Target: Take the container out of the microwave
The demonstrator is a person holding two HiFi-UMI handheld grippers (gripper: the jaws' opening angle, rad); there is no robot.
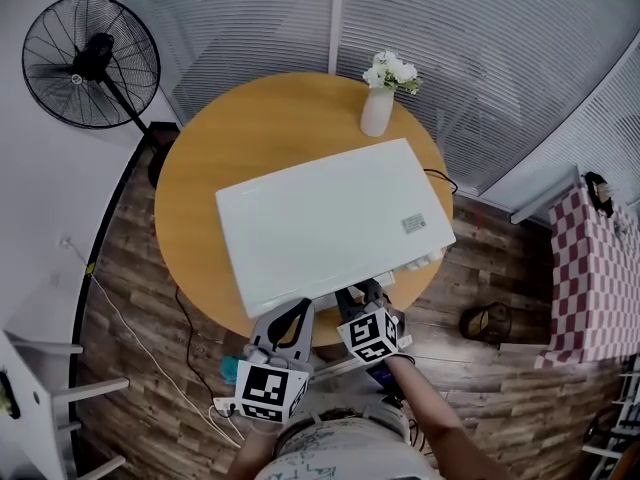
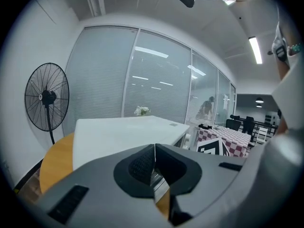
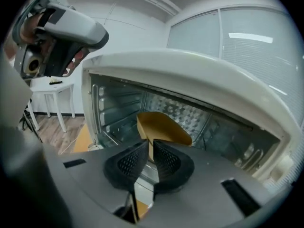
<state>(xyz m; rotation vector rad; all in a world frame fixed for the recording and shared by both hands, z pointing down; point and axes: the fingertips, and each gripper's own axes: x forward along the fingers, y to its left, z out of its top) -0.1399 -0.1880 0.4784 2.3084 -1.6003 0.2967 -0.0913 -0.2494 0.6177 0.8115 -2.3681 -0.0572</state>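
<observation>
The white microwave [image 1: 330, 223] sits on a round wooden table [image 1: 195, 178], and its cavity [image 3: 190, 113] faces me open. Inside is a tan, open-topped container [image 3: 164, 127]. My right gripper [image 3: 148, 156] reaches into the cavity mouth, shut on the container's near rim, which runs between the pads. In the head view the right gripper [image 1: 362, 293] is under the microwave's front edge and the container is hidden. My left gripper [image 1: 293, 316] hangs just left of it, in front of the microwave. Its jaws [image 2: 154, 164] are shut with nothing between them.
A white vase of flowers [image 1: 380, 98] stands at the table's far side behind the microwave. A black standing fan [image 1: 92, 61] is at the back left. A red checked table [image 1: 590, 268] is to the right. A cable [image 1: 150, 353] trails across the wooden floor.
</observation>
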